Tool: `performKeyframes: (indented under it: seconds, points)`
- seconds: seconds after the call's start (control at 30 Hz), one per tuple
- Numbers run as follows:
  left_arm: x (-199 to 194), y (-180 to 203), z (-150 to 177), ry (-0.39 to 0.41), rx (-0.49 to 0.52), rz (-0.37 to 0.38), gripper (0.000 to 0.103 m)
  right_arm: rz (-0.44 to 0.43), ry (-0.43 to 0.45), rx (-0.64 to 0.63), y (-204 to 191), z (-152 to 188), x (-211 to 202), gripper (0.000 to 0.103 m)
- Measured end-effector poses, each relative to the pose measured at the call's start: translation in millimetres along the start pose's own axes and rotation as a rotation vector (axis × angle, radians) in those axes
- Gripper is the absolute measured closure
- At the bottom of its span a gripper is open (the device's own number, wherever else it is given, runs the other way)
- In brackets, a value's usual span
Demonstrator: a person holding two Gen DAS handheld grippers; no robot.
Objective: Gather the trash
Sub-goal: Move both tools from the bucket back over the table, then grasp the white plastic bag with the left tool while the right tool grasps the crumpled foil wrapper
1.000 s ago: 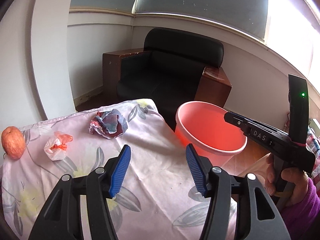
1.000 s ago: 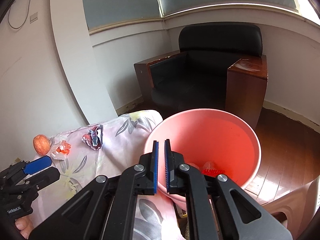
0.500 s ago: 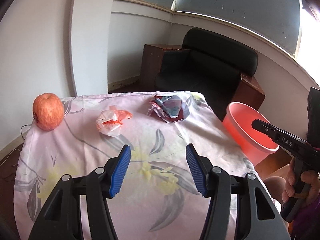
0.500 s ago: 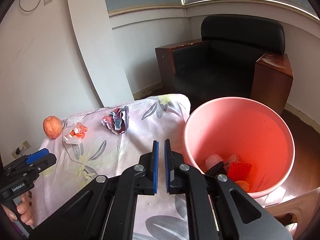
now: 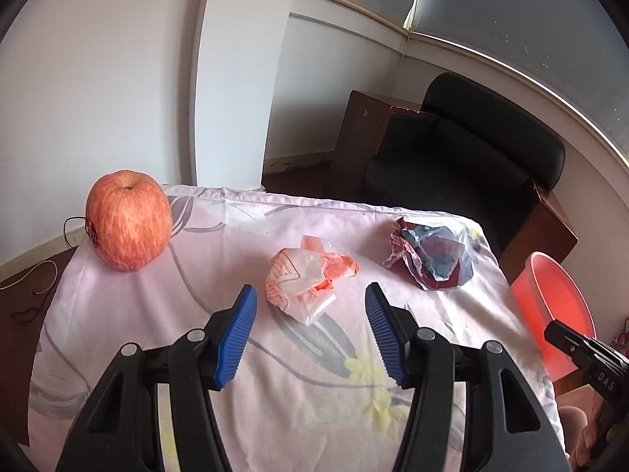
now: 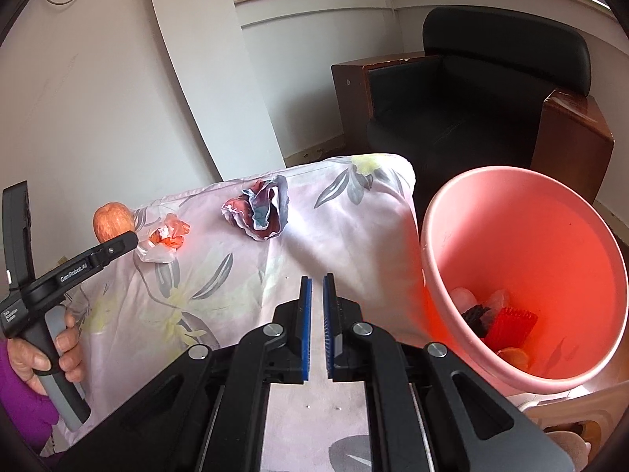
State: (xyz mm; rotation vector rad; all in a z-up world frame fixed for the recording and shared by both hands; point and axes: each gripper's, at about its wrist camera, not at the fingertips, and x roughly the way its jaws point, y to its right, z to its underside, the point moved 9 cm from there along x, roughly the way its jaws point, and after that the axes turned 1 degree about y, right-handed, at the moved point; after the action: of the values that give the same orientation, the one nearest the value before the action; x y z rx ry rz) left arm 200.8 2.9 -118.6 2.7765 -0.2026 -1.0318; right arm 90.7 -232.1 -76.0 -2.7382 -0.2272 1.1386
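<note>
A crumpled white-and-orange wrapper point(image 5: 304, 285) lies on the floral cloth, just ahead of my open, empty left gripper point(image 5: 310, 314); it also shows in the right wrist view point(image 6: 163, 242). A crumpled red-and-blue wrapper point(image 5: 430, 257) lies to its right, also seen in the right wrist view point(image 6: 261, 212). My right gripper point(image 6: 317, 314) is shut and empty, over the table's near edge beside the pink bucket point(image 6: 582, 212), which holds several pieces of trash. The bucket's rim shows in the left wrist view point(image 5: 550, 271).
A red apple point(image 5: 127, 220) stands at the table's far left corner. The cloth-covered table point(image 5: 236, 354) ends at the wall side behind. A black armchair point(image 6: 471, 110) with wooden sides stands behind the bucket. The left gripper's body point(image 6: 59, 275) is at left.
My left gripper has swung left and forward; the white-and-orange wrapper now sits just ahead of its open fingers. My right gripper has drawn back from the bucket, still shut.
</note>
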Motion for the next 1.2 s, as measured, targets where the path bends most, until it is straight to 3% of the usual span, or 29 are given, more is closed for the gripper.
performKeyframes:
  seconds: [0.13,0.2,0.3,0.5,0.53,0.6,0.8,0.93,1.2]
  points:
    - [14.7,-2.4,-2.0,-0.005,-0.004,-0.014,0.049,-0.035,-0.009,0.007,-7.1,-3.5,9.7,0.097]
    - [20.3,-4.4,0.2,-0.015,-0.016,-0.011,0.065,-0.054,-0.012,0.013,-10.7,-6.3,15.5,0.097]
    - [27.5,-9.7,5.4,-0.038,-0.048,-0.001,0.078,-0.079,-0.020,0.026,-14.1,-12.6,25.0,0.097]
    - [21.6,-18.3,9.8,-0.026,-0.068,0.007,0.080,-0.135,-0.030,0.059,-22.7,-32.9,49.7,0.095]
    - [19.6,-19.5,10.5,-0.026,-0.071,0.010,0.080,-0.138,-0.037,0.063,-23.7,-35.6,55.2,0.082]
    - [14.7,-22.4,11.1,-0.021,-0.078,0.015,0.080,-0.158,-0.037,0.069,-27.0,-41.7,63.9,0.071]
    - [6.1,-27.1,13.8,-0.022,-0.092,0.034,0.080,-0.157,-0.064,0.080,-30.7,-53.2,95.0,0.070]
    - [4.4,-29.9,17.3,-0.038,-0.103,0.038,0.079,-0.117,-0.077,0.085,-26.9,-57.6,113.4,0.063]
    - [-1.2,-29.2,23.5,-0.074,-0.083,0.029,0.079,-0.087,-0.099,0.114,-20.9,-56.1,140.2,0.063]
